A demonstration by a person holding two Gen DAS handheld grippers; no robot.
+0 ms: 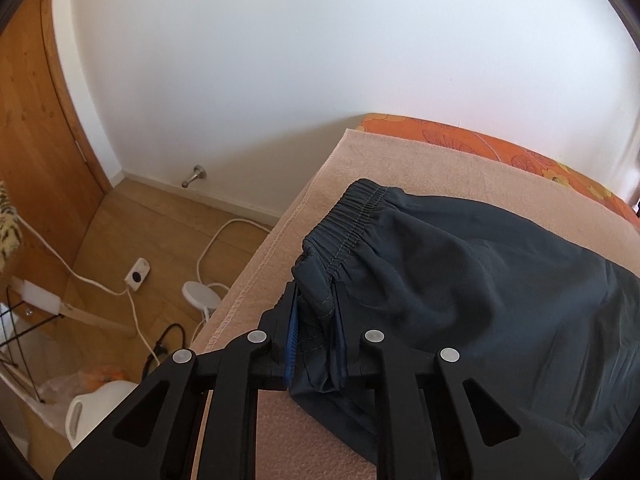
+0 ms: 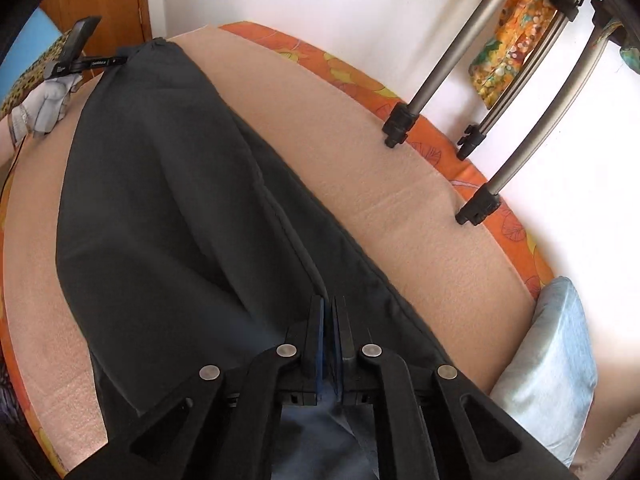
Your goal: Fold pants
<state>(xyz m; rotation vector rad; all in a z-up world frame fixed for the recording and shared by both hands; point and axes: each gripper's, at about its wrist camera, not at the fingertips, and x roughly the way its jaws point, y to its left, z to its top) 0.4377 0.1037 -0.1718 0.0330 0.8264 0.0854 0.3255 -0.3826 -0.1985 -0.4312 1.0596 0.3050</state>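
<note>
Dark navy pants (image 1: 480, 280) lie on a beige blanket (image 1: 400, 160) on a bed. Their elastic waistband (image 1: 352, 216) faces the bed's left edge. My left gripper (image 1: 316, 304) is shut on a bunched corner of the waistband end. In the right wrist view the pants (image 2: 160, 200) stretch lengthwise across the blanket (image 2: 360, 184). My right gripper (image 2: 330, 304) is shut on a fold of the pant leg near the lower end. The left gripper (image 2: 80, 52) and a gloved hand show at the far end of the pants.
An orange patterned sheet (image 2: 360, 76) edges the bed by the white wall. Tripod legs (image 2: 440, 68) stand on the bed's far side. A light blue pillow (image 2: 552, 364) lies at the right. On the wooden floor left of the bed are white cables (image 1: 216, 240) and a lamp base (image 1: 200, 294).
</note>
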